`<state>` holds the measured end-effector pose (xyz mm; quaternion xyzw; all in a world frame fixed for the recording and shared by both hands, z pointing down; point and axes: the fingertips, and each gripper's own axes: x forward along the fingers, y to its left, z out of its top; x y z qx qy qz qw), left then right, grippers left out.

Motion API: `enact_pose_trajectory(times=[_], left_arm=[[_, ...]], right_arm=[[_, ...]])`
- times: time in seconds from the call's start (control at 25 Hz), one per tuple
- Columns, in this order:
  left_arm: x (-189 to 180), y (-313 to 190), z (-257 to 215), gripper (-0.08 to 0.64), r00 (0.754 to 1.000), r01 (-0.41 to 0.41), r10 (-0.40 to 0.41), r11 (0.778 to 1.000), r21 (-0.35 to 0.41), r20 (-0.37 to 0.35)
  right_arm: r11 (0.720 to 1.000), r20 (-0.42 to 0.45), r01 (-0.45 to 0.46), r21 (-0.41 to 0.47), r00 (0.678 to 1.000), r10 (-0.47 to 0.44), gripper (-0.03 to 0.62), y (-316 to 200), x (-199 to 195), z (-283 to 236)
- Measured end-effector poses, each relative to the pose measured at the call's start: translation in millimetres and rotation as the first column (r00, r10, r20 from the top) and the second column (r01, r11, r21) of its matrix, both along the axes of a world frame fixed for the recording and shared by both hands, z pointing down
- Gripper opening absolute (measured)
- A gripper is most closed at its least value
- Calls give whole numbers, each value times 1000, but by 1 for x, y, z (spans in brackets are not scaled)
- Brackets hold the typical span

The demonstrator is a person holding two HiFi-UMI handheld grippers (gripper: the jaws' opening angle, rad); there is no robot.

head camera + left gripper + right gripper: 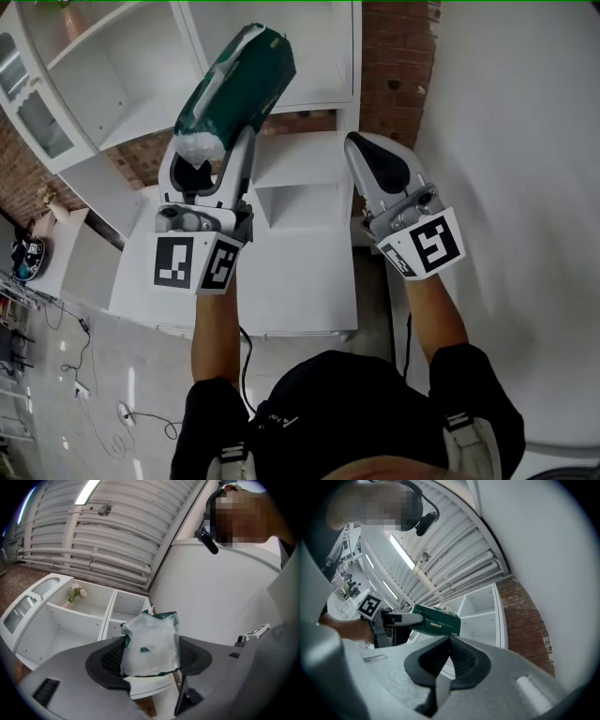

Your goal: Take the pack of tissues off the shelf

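The left gripper [214,155] clamps its jaws on one end of the green pack of tissues [236,86], held in mid-air clear of the white shelf [112,70], while the right gripper [373,157] is closed and empty; removal appears complete, and carrying the pack away likely requires a firm grip.

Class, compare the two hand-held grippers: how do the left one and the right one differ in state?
The left hand-held gripper clamps a green pack of tissues; the right hand-held gripper holds nothing. The left one's jaws stand apart around the pack; the right one's jaws are closed together. Both face the white shelf unit.
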<state>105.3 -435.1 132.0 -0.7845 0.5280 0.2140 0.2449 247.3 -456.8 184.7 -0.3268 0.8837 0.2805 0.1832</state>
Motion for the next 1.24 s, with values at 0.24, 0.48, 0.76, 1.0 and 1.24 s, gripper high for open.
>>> enact_pose_trajectory(times=[0.24, 0.48, 0.76, 1.0, 1.24], left_arm=[[11, 7, 55, 279, 999, -43, 43, 999, -23, -9], [9, 6, 65, 279, 998, -51, 50, 998, -43, -26], [9, 4, 65, 279, 999, -44, 43, 997, -57, -5], [8, 2, 65, 279, 999, -35, 35, 998, -53, -1], [9, 0, 64, 278, 999, -41, 41, 998, -52, -6]], right_arm=[[999, -26, -49, 2, 998, 49, 2, 14, -4, 35], [998, -37, -58, -25, 998, 58, 0, 12, -5, 42], [998, -28, -54, -44, 998, 52, 0, 9, -8, 41], [998, -17, -46, -40, 999, 45, 0, 6, -7, 42], [998, -9, -44, -39, 999, 43, 0, 4, -4, 42]])
